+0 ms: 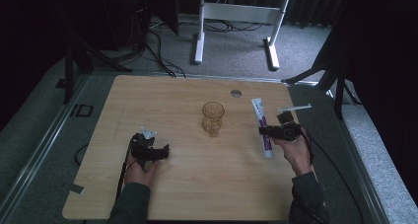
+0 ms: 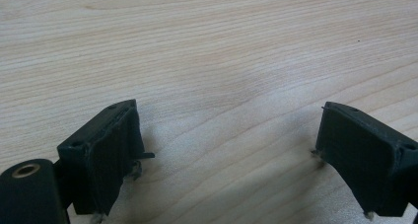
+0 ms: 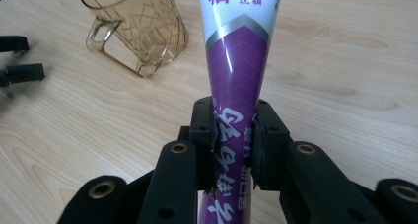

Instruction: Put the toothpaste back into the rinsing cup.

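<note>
Right gripper [image 3: 235, 140] is clamping a toothpaste tube [image 3: 236, 66] on the table [image 1: 187, 194].
Left gripper [image 2: 224, 150] is resting wide open, holding nothing; the glass mug [image 1: 213, 118] is standing empty mid-table.

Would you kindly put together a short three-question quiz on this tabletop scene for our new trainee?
1. True or false: the right gripper has its jaws closed on the toothpaste tube.
2. Multiple choice: what stands near the middle of the table? A) a ceramic bowl B) a clear amber glass mug C) a metal kettle
3. Short answer: how do the jaws of the left gripper stand, and what is between them?

Key
1. True: both pads press on the tube's purple part.
2. B.
3. They stand wide apart, with bare wood between them.
</note>
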### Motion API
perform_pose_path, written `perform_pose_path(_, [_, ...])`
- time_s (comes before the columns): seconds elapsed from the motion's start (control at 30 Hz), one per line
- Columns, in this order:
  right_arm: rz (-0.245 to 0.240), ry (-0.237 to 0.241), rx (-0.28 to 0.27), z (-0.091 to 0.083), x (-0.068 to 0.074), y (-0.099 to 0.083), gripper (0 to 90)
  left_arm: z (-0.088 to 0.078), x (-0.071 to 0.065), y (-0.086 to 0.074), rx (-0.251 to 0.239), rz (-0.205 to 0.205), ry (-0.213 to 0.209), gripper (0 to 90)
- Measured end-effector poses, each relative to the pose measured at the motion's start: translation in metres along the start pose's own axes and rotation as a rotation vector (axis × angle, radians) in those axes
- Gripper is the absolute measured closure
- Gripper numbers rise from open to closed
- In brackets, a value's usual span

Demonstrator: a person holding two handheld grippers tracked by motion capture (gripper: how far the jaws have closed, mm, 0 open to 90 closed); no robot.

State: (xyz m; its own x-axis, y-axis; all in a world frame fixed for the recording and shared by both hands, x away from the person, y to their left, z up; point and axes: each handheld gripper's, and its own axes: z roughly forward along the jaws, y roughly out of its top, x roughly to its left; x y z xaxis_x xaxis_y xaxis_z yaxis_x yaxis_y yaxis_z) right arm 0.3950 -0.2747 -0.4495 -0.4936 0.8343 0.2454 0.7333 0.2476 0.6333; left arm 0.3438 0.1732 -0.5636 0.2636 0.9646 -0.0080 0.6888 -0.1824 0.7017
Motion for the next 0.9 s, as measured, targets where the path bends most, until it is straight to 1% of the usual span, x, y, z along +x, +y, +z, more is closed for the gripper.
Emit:
perform_pose_path(0.13, [-0.010,0.011,-0.007,0.000,0.001,0.003,75.1,0.000,0.000,0.000,0.000,0.000,0.000,9.7])
perform_pose_path(0.5, [-0.017,0.007,-0.031,0.001,0.004,0.010,75.1,0.000,0.000,0.000,-0.001,0.000,0.000,9.7])
perform_pose_path(0.67, [-0.020,0.008,-0.055,-0.001,0.004,0.014,75.1,0.000,0.000,0.000,0.000,0.001,0.001,9.8])
perform_pose_path(0.9, [-0.011,0.012,-0.092,-0.003,0.005,0.018,75.1,0.000,-0.001,0.000,-0.001,0.002,-0.001,9.7])
